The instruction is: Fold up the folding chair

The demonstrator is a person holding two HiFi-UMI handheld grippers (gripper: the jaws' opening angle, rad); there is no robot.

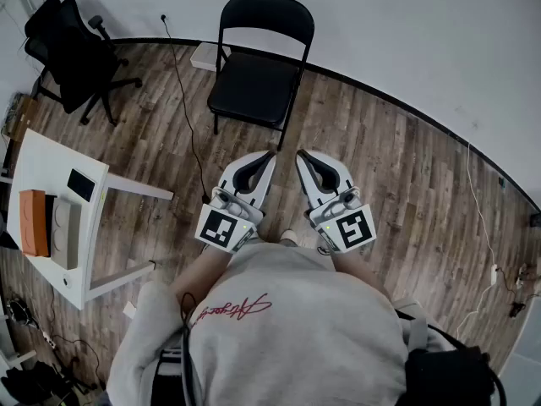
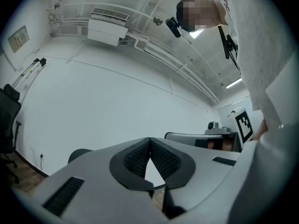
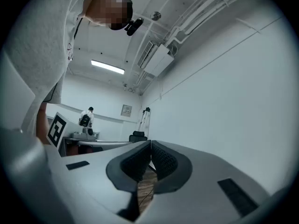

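Against the far wall, on the wood floor, the black folding chair (image 1: 258, 66) stands unfolded, seat facing the person. Left gripper (image 1: 253, 169) and right gripper (image 1: 311, 169), both pressed together and empty, point toward it, well apart; the left looks slightly nearer.

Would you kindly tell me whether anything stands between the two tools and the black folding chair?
Nothing visible does: only wooden floor separates the left tool and right tool from the black metal folding chair.

The folding chair (image 1: 256, 83) is showing a black metal frame and a matt padded seat. The floor (image 1: 380, 159) is looking like worn wood. The left gripper (image 1: 270, 154) and right gripper (image 1: 301, 154) are showing smooth white plastic and rough black pads (image 2: 138, 158).
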